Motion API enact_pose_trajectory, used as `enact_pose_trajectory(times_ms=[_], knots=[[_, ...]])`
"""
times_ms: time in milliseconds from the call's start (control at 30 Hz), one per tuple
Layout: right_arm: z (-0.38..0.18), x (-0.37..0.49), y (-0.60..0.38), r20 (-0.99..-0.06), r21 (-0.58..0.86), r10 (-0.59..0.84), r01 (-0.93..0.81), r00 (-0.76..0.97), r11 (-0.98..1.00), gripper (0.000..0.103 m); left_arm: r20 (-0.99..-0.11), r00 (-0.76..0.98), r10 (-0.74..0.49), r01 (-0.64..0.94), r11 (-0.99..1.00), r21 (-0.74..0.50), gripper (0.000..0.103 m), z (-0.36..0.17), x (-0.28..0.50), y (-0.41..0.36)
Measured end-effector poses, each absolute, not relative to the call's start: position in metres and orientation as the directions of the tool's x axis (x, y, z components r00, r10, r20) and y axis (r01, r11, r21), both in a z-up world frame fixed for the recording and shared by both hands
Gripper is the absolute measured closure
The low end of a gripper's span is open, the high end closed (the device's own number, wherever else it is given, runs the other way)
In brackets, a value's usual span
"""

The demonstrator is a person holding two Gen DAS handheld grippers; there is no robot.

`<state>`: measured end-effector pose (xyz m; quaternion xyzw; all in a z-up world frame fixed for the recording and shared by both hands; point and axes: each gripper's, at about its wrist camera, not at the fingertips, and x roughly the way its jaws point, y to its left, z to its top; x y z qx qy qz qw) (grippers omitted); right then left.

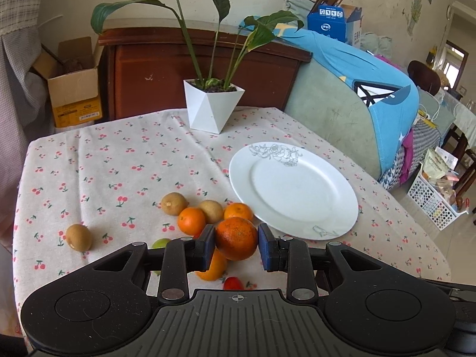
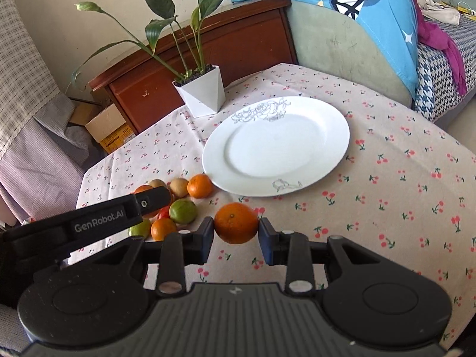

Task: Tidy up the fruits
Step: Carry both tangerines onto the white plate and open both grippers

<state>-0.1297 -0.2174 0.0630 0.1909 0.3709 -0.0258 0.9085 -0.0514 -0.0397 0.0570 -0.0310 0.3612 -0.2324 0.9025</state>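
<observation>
- Left wrist view: the left gripper is clamped on an orange; both blue pads touch its sides. It looks lifted clear of the worktop, though the contact underneath is hidden.
- Step in hand, by my reading: carrying fruit from the pile to the plate, which holds nothing yet.
- The plate lies ahead and to the right of the gripper, near. The rest of the pile (oranges, brown fruits) sits just ahead and to the left; a green fruit and a red one show below the fingers.
- Next move calls for a short swing right and forward over the rim, then release low so the orange does not roll.
- Pose: gripper roughly level, pointing forward and slightly down across the worktop toward a plant pot far ahead.
- Right wrist view: the right gripper is closed on a second orange, pads touching both sides.
- Plate is straight ahead, near; pile ahead-left.
- The left gripper's body crosses at the left, over the pile; the two tools are close, so staggered placement seems wise.
- Pose: tilted down, rolled slightly.
</observation>
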Motion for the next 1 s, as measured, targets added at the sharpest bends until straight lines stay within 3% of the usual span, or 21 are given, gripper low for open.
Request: enact_pose_trajectory(times_ms=[1000], knots=[[0.039, -0.072, -0.264, -0.701, 0.350, 0.014, 0.327, 0.713, 0.878, 0.070, -0.658, 0.595, -0.460, 0.421, 0.877, -0.233, 0.075, 0.029, 0.003, -0.094]])
